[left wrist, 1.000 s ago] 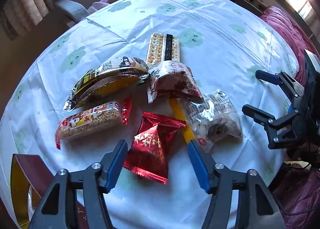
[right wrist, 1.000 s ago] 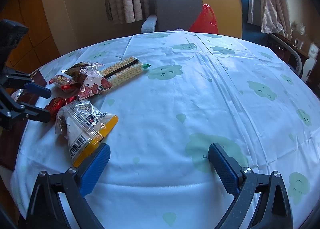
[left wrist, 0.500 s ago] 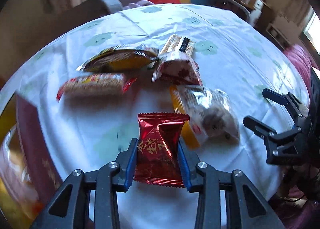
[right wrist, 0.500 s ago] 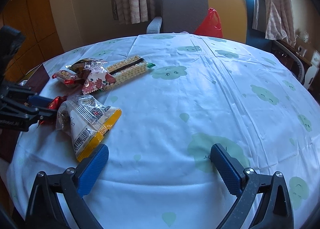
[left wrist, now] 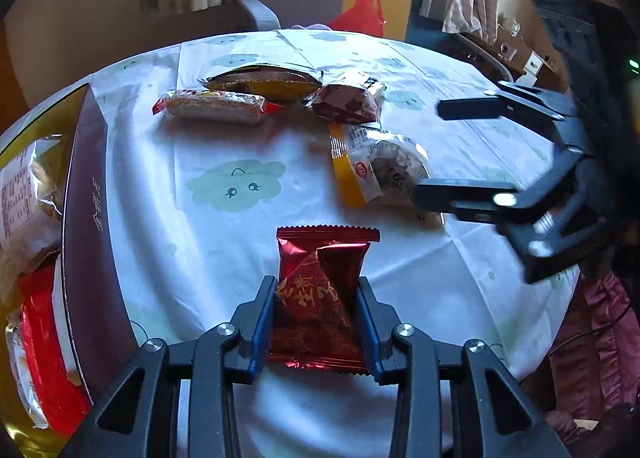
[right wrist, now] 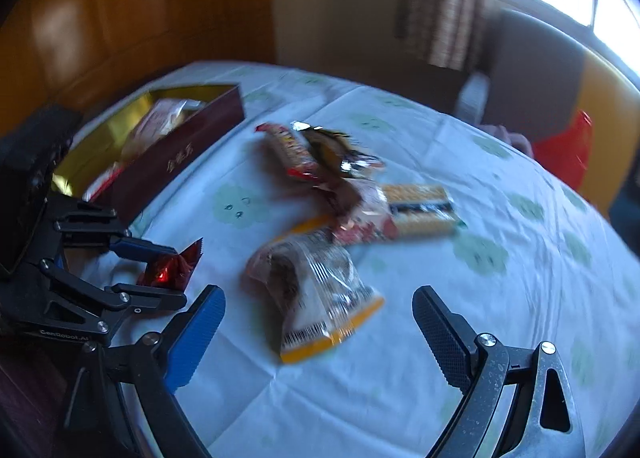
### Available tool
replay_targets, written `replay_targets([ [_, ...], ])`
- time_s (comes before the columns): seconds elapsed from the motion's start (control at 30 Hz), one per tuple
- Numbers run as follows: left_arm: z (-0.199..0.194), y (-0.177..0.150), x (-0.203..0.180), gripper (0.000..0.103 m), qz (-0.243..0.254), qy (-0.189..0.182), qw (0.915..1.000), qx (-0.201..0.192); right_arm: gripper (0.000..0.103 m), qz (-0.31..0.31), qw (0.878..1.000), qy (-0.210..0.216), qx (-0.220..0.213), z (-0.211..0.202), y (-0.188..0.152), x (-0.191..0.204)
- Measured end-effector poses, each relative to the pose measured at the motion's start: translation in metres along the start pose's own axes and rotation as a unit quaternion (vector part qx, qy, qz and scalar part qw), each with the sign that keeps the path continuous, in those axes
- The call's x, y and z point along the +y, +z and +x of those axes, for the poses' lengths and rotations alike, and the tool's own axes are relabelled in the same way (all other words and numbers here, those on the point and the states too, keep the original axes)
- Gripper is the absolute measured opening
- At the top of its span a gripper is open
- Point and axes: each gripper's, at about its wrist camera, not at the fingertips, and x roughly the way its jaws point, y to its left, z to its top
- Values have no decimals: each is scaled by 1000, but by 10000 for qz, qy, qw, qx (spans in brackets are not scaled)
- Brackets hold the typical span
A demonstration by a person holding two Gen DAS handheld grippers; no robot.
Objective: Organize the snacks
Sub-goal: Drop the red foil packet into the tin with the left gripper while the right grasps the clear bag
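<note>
Tablecloth (left wrist: 224, 242); red packet (left wrist: 320, 294) between fingers (left wrist: 262, 318)

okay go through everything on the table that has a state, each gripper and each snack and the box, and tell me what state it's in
Left gripper: shut on the red foil snack packet.
Right gripper: open, holding nothing.
Clear packet with yellow edge: lying loose on the tablecloth.
Dark red gift box with gold lining: open, snacks inside.
Red-ended bar, brown-yellow packet, maroon-white packet: sealed, clustered on the cloth.
</note>
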Motion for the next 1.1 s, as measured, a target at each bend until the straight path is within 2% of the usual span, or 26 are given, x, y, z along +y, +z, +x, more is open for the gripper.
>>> replay_targets([
  [0.17,1,-2,-1,38,-11,-5,10000,-70,95,-444,9978,-96,476,37,16,-2],
  [0.23,0,-5,-1,38,4,5,9999,-114,83,-460,9970,73,611,46,19,1],
  [0.27,-1,-7,-1,38,2,5,9999,-142,62,-440,9964,169,702,49,19,5],
  [0.33,-2,-5,-1,38,-28,4,9998,-178,60,-412,9971,-17,641,47,16,13],
  [0.4,-10,-7,0,38,-83,-30,9997,-227,50,-145,9980,62,620,42,10,18],
  [0.47,-27,-10,2,38,-119,-166,9989,-420,51,99,9982,-43,594,37,2,23],
  [0.53,-42,-9,3,37,-121,-256,9978,-606,51,394,9977,27,548,33,-8,27],
  [0.63,-77,-7,14,38,-352,-467,9932,-1003,55,591,9970,12,507,32,-19,35],
  [0.7,-105,-4,30,38,-619,-483,9881,-1322,55,639,9972,-88,370,30,-22,39],
  [0.77,-132,-5,55,38,-963,-346,9817,-1609,55,724,9968,-162,311,29,-23,41],
  [0.83,-154,-8,83,38,-1313,2,9741,-1840,54,696,9969,-265,241,27,-25,44],
  [0.87,-163,-10,100,38,-1549,310,9692,-1888,54,708,9968,-283,223,26,-26,45],
  [0.97,-168,-18,162,38,-2455,978,9493,-1701,54,768,9964,-300,184,26,-27,45],
  [1.03,-160,-21,197,38,-2928,1101,9391,-1421,54,781,9963,-321,160,25,-28,47],
  [1.1,-150,-24,221,38,-3186,1279,9312,-1228,54,799,9961,-339,142,25,-28,48],
])
